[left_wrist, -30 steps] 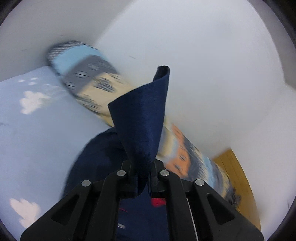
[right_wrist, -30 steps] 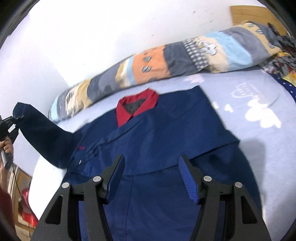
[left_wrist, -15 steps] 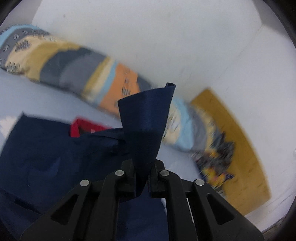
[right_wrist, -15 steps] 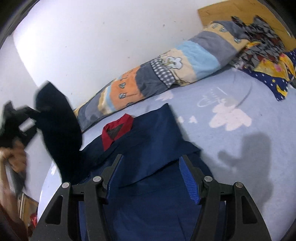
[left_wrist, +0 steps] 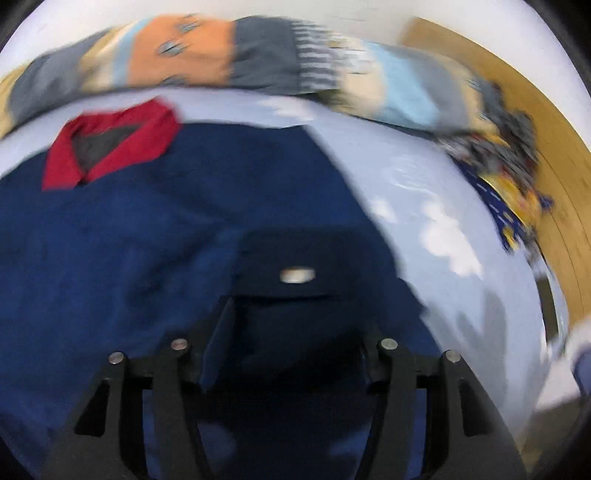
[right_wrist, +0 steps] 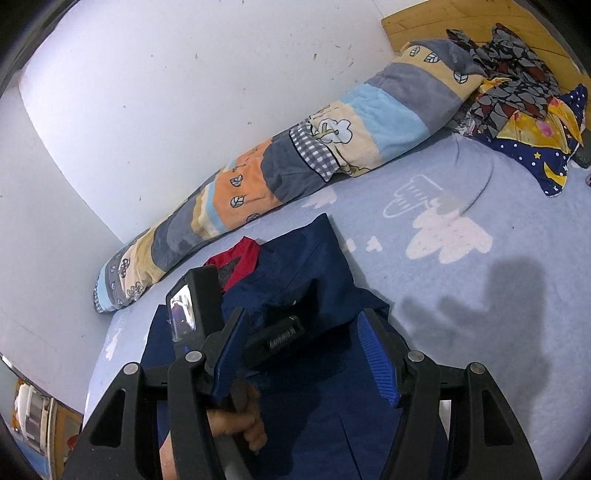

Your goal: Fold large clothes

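Observation:
A large navy shirt (left_wrist: 122, 258) with a red collar (left_wrist: 110, 147) lies flat on a light blue bed sheet (left_wrist: 424, 206). My left gripper (left_wrist: 288, 347) is open above the shirt; the sleeve cuff (left_wrist: 295, 266) with a silver button lies on the shirt just ahead of its fingers. The view is blurred. In the right wrist view the shirt (right_wrist: 310, 266) lies below my open, empty right gripper (right_wrist: 306, 354). The left gripper's body (right_wrist: 273, 336) and the hand holding it show between the right fingers.
A long patchwork bolster (right_wrist: 295, 162) lies along the white wall. A heap of patterned clothes (right_wrist: 517, 96) sits at the far right by a wooden headboard (right_wrist: 461, 18). Bare sheet (right_wrist: 480, 258) lies to the right of the shirt.
My left gripper swung the sleeve from the left across the shirt's front, lowered it and opened, so the cuff now lies on the shirt. The right gripper stayed open.

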### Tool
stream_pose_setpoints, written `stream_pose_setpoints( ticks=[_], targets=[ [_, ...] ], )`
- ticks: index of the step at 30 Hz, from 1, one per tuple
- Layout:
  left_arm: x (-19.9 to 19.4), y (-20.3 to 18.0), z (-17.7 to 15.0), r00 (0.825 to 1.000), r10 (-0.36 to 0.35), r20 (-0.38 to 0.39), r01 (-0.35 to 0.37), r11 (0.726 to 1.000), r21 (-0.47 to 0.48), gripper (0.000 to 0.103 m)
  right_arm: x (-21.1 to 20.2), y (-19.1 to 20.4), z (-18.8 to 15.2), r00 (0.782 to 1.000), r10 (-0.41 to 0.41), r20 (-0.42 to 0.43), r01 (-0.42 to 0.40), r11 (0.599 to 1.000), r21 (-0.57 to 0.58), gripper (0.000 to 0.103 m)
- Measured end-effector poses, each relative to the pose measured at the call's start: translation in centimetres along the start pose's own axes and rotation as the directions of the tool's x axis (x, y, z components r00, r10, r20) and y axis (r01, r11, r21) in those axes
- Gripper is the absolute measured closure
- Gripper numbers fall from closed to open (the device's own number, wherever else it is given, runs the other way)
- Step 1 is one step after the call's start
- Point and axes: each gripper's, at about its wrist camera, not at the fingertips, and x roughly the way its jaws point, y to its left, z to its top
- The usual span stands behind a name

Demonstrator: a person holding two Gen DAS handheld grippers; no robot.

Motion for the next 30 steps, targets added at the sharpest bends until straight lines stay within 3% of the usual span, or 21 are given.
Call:
stream_pose_setpoints(
  ticks=[4,6,9,12,14,15,16,19,23,27,30],
  targets=[
    [-4.2,-0.2,0.3,0.997,-0.036,0.075,0.032,0.998,0.057,0.027,-0.2,-0.4,0.2,1.0,-0.011,0.016,0.01,1.0,0.028,0.039],
    [-6.0,1.7,0.5,0.994,0.005,0.111,-0.01,0.999,0.043,0.027,-0.2,-0.6,0.3,1.0,-0.009,0.017,0.009,0.999,0.04,0.039],
    [-6.4,5.6,0.3,0.986,0.136,0.101,-0.138,0.99,0.02,0.027,-0.1,-0.6,0.2,1.0,-0.019,0.013,0.018,0.999,0.039,0.039],
    [-5.7,9.7,-1.4,0.949,0.308,0.073,-0.309,0.951,0.002,0.027,0.2,-0.5,0.1,1.0,-0.017,0.002,0.017,0.999,0.042,0.039],
    [-3.6,12.0,-3.3,0.923,0.384,-0.011,-0.384,0.923,0.004,0.026,0.5,-0.3,0.0,1.0,-0.016,-0.005,0.016,0.999,0.04,0.039],
    [-3.1,12.6,-4.0,0.922,0.387,-0.025,-0.387,0.922,0.015,0.024,0.6,-0.2,0.0,1.0,-0.016,-0.006,0.016,0.999,0.038,0.039],
    [-3.3,12.7,-4.5,0.925,0.38,0.014,-0.38,0.925,0.013,0.02,0.8,0.0,-0.1,1.0,-0.018,-0.009,0.019,0.999,0.031,0.039],
    [-4.5,12.0,-4.6,0.916,0.399,0.033,-0.4,0.917,0.008,0.021,1.3,0.4,-0.3,0.999,-0.018,-0.027,0.018,0.999,0.026,0.039],
    [-6.6,10.4,-5.3,0.912,0.391,0.124,-0.395,0.919,0.003,0.021,1.2,0.5,-0.3,0.999,-0.03,-0.018,0.03,0.999,0.011,0.039],
    [-5.7,6.1,-5.1,0.93,0.343,0.133,-0.357,0.928,0.104,0.021,1.7,0.2,-0.3,0.999,-0.031,-0.026,0.032,0.999,0.035,0.039],
    [-2.9,3.5,-5.1,0.943,0.326,0.066,-0.333,0.928,0.169,0.021,2.2,0.6,-0.4,0.999,-0.029,-0.043,0.03,0.999,0.024,0.039]
  ],
)
